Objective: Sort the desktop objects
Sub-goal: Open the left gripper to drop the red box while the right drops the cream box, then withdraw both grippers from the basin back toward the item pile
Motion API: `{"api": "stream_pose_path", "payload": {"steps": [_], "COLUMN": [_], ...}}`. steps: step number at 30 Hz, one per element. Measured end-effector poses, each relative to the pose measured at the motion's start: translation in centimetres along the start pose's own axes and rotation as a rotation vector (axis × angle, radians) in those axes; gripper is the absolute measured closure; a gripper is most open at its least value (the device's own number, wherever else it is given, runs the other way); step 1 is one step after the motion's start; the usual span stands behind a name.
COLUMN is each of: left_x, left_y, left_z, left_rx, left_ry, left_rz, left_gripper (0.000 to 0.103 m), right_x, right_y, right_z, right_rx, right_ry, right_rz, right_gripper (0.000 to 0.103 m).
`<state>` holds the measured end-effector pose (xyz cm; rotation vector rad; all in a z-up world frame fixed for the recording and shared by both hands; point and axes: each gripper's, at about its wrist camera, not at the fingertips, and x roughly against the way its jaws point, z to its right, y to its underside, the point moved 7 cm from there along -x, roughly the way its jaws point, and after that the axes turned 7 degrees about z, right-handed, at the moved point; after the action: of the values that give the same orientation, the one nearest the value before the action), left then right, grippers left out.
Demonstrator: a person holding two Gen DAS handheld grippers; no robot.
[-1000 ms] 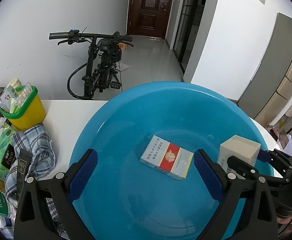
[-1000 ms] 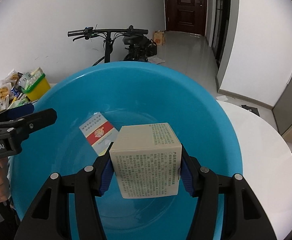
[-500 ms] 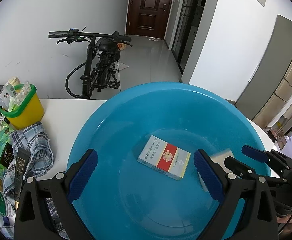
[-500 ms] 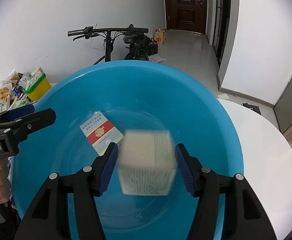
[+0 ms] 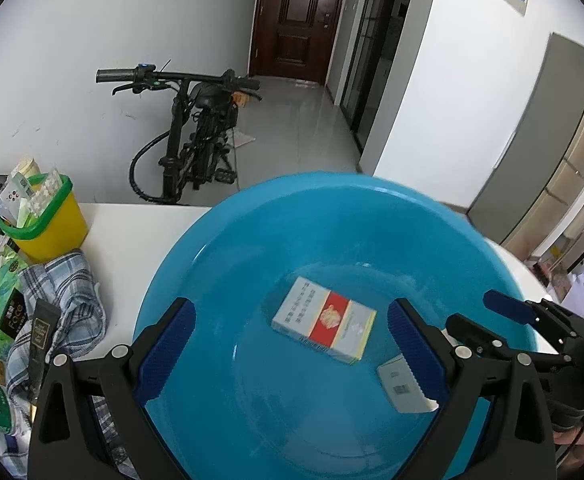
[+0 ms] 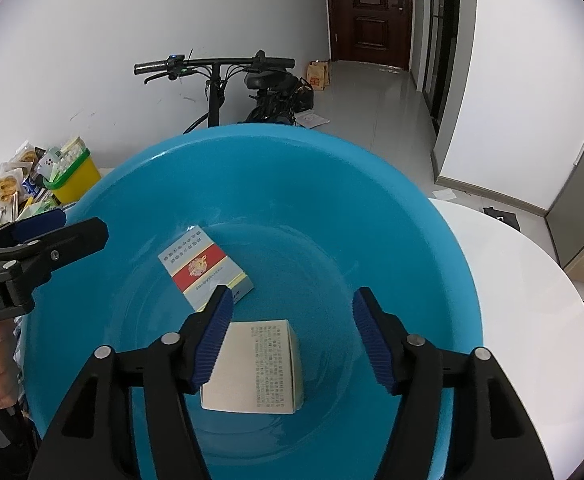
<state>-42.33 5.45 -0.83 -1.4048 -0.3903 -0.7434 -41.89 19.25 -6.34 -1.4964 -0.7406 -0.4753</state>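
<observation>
My right gripper (image 6: 292, 336) hangs with its fingers spread and empty over the blue basin (image 6: 432, 216); the beige box (image 6: 257, 368) lies on the basin floor just beside the red-and-white pack (image 6: 203, 268). My left gripper (image 5: 287, 352) is open too, holding nothing. I would lift the right one straight up, clear of the rim. The box looks settled flat, though the fingers hide one edge.

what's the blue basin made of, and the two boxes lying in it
Blue basin: probably moulded plastic, smooth and glossy, with soft highlights on its curved wall. Red-striped pack: looks like thin printed card, slightly shiny, possibly film-wrapped. Beige box: matte printed cardboard with crisp folded edges.
</observation>
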Motion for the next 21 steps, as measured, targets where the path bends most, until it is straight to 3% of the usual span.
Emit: {"api": "stream_pose_path", "payload": {"steps": [4, 7, 12, 16, 21], "left_x": [1.1, 2.7, 6.2, 8.6, 11.2], "left_y": [-0.8, -1.7, -3.3, -4.2, -4.8], "left_z": [0.3, 0.7, 0.6, 0.3, 0.2], "left_rx": [-0.023, -0.063, -0.015, 0.008, -0.007], "left_ry": [-0.024, -0.049, -0.03, -0.007, -0.028], "left_rz": [0.071, 0.169, 0.341, 0.431, 0.54], "left_gripper": [0.004, 0.004, 0.0, 0.0, 0.0], "right_x": [0.9, 2.3, 5.2, 8.4, 11.2], "right_y": [-0.7, -1.6, -3.0, -4.3, -5.4], "right_z": [0.3, 0.3, 0.3, 0.4, 0.1], "right_rx": [0.009, 0.007, 0.002, -0.01, -0.011], "right_ry": [0.05, 0.068, 0.095, 0.095, 0.111], "right_rz": [0.046, 0.11, 0.216, 0.373, 0.532], "right_gripper": [0.039, 0.032, 0.025, 0.007, 0.003]}}
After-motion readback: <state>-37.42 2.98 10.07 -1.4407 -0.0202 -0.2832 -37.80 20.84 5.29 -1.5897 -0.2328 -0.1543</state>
